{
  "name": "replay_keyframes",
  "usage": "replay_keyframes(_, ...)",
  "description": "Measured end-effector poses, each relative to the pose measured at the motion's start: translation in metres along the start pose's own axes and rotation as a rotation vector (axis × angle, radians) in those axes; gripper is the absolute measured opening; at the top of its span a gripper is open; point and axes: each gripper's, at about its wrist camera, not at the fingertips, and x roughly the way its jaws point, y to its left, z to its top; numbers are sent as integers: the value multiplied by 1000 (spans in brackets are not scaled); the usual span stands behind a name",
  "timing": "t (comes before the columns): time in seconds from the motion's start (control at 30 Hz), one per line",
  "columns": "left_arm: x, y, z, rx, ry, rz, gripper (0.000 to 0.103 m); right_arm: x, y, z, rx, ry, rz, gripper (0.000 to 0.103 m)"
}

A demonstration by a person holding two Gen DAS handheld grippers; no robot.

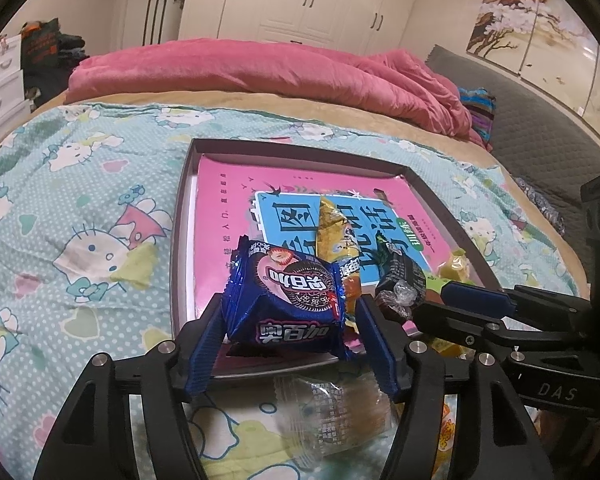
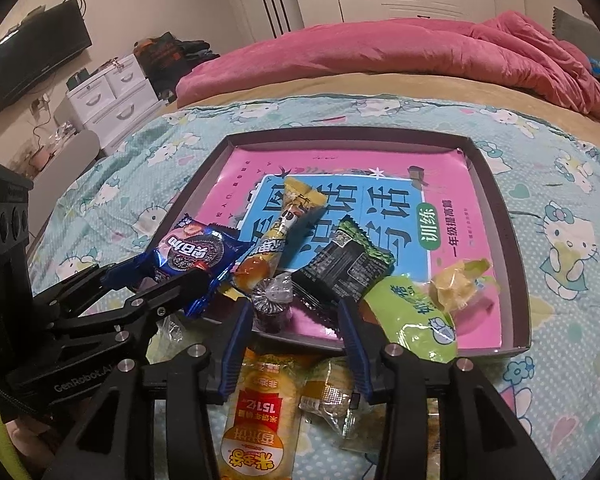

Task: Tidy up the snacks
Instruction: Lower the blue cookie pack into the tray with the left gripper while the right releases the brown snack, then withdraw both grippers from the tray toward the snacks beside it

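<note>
A blue sandwich-cookie packet (image 1: 288,300) sits over the near rim of the dark tray (image 1: 300,151), between the pads of my left gripper (image 1: 290,312). A gap shows at the right pad, so the jaws stand open. My right gripper (image 2: 294,332) is open over the tray's near edge. A clear-wrapped dark candy (image 2: 270,300) lies by its left finger (image 2: 236,344), and a black and green packet (image 2: 344,256) lies just beyond. A yellow stick packet (image 2: 296,208), a light green packet (image 2: 416,320) and a yellow wrapped sweet (image 2: 460,280) lie on the pink book in the tray.
The tray rests on a cat-print bed cover (image 1: 80,200). On the cover, under the grippers, lie an orange cake packet (image 2: 260,420) and clear-wrapped cakes (image 1: 332,412). A pink blanket (image 1: 260,72) is heaped behind. White drawers (image 2: 112,96) stand to the left.
</note>
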Motion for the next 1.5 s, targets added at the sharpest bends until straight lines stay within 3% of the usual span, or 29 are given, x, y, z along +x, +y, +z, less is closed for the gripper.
replay_keyframes(0.63,-12,-3,4,-2,-16,-24,76,-15,-10,3,24,-49,-34,50)
replay_keyframes(0.77,-22,-4,4,-3,-35,-41,77,-23,-14,4,31,-79,-40,57)
replay_keyframes(1.5,-66,-6,6,-52,-113,-45,79,-64,-39,4,75,-162,-73,59)
